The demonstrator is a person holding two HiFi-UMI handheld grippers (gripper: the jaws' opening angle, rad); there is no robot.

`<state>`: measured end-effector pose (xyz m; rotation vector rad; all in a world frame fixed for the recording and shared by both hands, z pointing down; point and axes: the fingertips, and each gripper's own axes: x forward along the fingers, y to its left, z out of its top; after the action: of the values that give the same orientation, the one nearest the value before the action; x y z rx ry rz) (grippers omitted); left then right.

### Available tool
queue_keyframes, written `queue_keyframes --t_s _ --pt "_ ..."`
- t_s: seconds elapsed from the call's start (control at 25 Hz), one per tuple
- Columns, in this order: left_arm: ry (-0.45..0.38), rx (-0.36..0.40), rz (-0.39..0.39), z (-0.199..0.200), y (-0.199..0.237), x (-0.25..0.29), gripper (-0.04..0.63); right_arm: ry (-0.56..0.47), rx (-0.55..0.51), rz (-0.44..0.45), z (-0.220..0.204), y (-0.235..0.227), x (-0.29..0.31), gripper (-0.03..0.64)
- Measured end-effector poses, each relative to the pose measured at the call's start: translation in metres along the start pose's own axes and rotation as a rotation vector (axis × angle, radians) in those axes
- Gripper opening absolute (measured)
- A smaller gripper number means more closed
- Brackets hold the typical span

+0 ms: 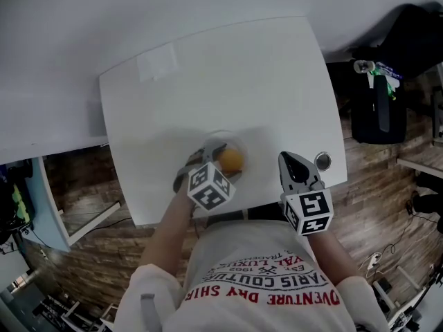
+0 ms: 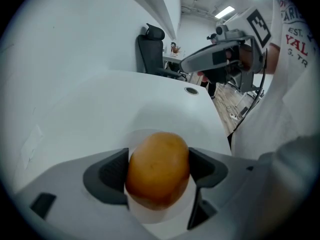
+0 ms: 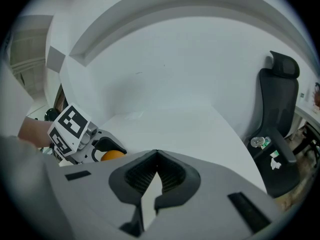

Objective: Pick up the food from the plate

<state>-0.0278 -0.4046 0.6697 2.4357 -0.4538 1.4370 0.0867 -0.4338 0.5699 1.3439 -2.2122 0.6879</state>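
Observation:
An orange-brown, rounded piece of food (image 1: 230,160) sits over a white plate (image 1: 220,135) near the front edge of the white table (image 1: 208,68). My left gripper (image 1: 223,159) has the food (image 2: 158,169) between its jaws, and both dark pads (image 2: 111,176) lie against its sides. The plate (image 2: 165,215) shows beneath it; I cannot tell whether the food is lifted. To the right, my right gripper (image 1: 285,159) hovers above the table's front edge, shut with nothing in it (image 3: 157,156). From the right gripper view, the food (image 3: 112,154) peeks out behind the left gripper's marker cube (image 3: 70,129).
A round metal grommet (image 1: 322,161) is set in the table beside the right gripper. A black office chair (image 3: 277,119) with a bottle (image 3: 257,142) on it stands right of the table. A taped patch (image 1: 158,64) lies at the far left. The white wall is behind.

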Motion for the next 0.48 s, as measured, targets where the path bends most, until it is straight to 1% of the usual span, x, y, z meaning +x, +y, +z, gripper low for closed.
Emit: queue_keyframes --t_s 0.2,0.28,0.36,0.48 --pt "-0.004 -0.028 -0.006 -0.003 -0.002 -0.002 0.365 0.009 -0.013 0.011 -0.003 0.0 -0.005 0.008" --pt "-0.021 -0.047 0.008 0.0 -0.002 -0.005 0.365 0.003 -0.02 0.014 -0.001 -0.001 -0.008 0.008" --pt "-0.063 -0.072 0.038 0.009 0.0 -0.014 0.364 -0.011 -0.025 0.012 0.004 -0.003 -0.01 0.008" --pt "-0.153 -0.117 0.101 0.025 0.007 -0.035 0.365 -0.041 -0.032 0.006 0.014 -0.004 -0.015 0.008"
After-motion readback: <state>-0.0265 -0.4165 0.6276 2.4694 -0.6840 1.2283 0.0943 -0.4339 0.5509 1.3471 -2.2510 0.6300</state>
